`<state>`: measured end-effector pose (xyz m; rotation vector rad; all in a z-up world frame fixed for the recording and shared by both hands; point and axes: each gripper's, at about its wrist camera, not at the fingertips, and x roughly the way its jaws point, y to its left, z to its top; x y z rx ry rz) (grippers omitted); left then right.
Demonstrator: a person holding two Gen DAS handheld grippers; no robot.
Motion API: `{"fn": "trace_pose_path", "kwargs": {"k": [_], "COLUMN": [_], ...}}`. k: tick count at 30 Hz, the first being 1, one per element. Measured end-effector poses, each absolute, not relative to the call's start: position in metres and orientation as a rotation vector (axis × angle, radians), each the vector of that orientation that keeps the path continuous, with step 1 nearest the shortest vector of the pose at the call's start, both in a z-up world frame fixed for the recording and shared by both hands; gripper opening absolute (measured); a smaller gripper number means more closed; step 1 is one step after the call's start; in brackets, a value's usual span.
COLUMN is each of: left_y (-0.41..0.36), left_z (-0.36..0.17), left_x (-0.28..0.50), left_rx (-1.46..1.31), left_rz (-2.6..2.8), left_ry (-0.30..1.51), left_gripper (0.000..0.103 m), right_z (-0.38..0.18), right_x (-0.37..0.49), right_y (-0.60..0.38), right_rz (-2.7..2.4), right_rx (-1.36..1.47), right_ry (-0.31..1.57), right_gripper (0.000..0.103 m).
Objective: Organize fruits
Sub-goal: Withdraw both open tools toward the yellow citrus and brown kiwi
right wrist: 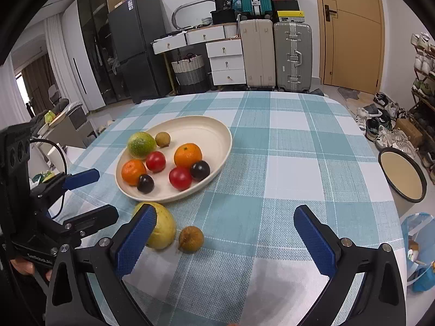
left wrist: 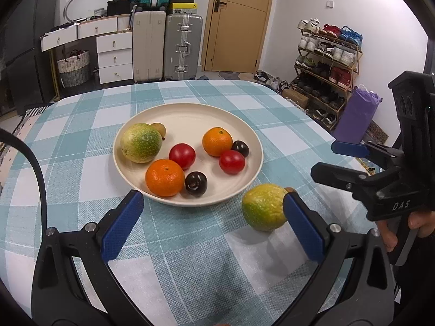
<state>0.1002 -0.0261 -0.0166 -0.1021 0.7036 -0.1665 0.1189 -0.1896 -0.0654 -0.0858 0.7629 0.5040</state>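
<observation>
A cream plate (left wrist: 255, 141) on the checked tablecloth holds a green-yellow citrus (left wrist: 140, 143), two oranges (left wrist: 164, 177), two red tomatoes (left wrist: 182, 156), two dark plums (left wrist: 196, 183) and a small brown fruit (left wrist: 158, 129). A second green-yellow citrus (left wrist: 262, 206) (right wrist: 164, 231) lies on the cloth just in front of the plate, with another small brown fruit (right wrist: 191, 239) beside it. My left gripper (left wrist: 213, 203) (right wrist: 104, 194) is open; its right finger stands beside that citrus. My right gripper (right wrist: 225, 213) (left wrist: 326, 159) is open too, with the brown fruit just inside its left finger.
A round basin (right wrist: 402, 174) and a blue bag (right wrist: 420, 244) stand past the table's right edge. A shoe rack (left wrist: 326, 62), a purple roll (left wrist: 356, 116) and suitcases (left wrist: 183, 46) line the room behind. Bare cloth (right wrist: 299, 146) stretches right of the plate.
</observation>
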Motion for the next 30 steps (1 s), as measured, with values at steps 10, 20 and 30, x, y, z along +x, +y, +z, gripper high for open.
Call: {"fn": "trace_pose_path", "kwargs": {"k": [10,20,30], "left_y": [-0.034,-0.041,-0.043], "left_z": [-0.021,-0.024,-0.025], "left_x": [0.100,0.099,0.101], "left_rx": [-0.089,-0.061,-0.053], "left_rz": [-0.207,-0.217,-0.216], "left_ry": [0.732,0.743,0.750], "left_gripper": [0.102,0.102,0.102], "right_z": [-0.093,-0.102,-0.104], "right_x": [0.120,0.116,0.111], "right_y": [-0.189,-0.183,-0.168], "right_rz": [0.509,0.537,0.579], "right_rx": [-0.140,-0.179,-0.234], "right_ry": [0.884,0.913,0.923], "right_gripper": [0.103,0.099,0.075]}}
